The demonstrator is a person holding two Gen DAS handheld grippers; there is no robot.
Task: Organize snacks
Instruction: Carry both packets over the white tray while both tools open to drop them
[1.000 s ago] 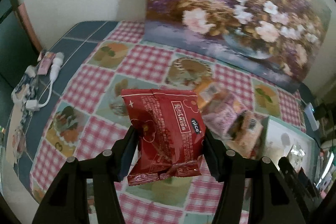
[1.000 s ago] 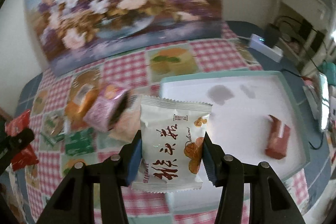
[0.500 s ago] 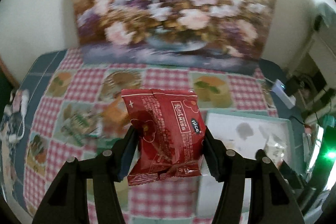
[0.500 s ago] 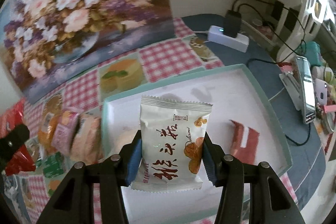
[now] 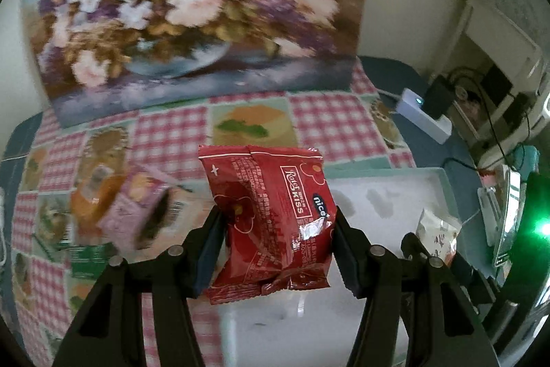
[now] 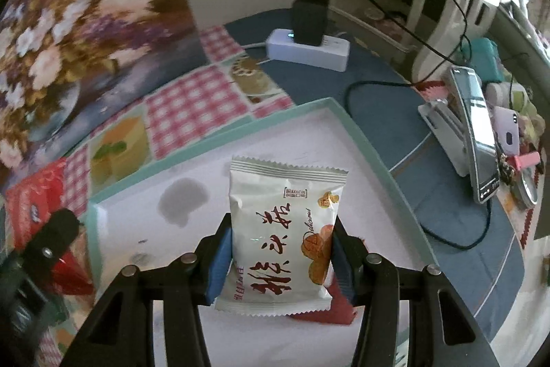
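Observation:
My left gripper (image 5: 280,250) is shut on a red snack packet (image 5: 271,219) and holds it above the near left corner of the white tray with a teal rim (image 5: 443,181). My right gripper (image 6: 280,260) is shut on a white snack packet with red characters (image 6: 282,229), held over the tray (image 6: 374,157). A small red packet (image 6: 326,312) lies in the tray, mostly hidden under the white one. The right gripper and its white packet (image 5: 436,236) also show at the right of the left wrist view. The left gripper's red packet (image 6: 37,198) shows at the left of the right wrist view.
Several loose snacks, a pink box (image 5: 137,208) and an orange packet (image 5: 89,198), lie on the checked tablecloth left of the tray. A flower painting (image 5: 192,6) leans on the back wall. A power strip with charger (image 6: 309,47), cables and a phone (image 6: 477,140) lie right of the tray.
Both grippers have swung right with their packets. The left one has gone from the snack pile to the tray's corner; the right one has moved further over the tray, covering the small red packet.

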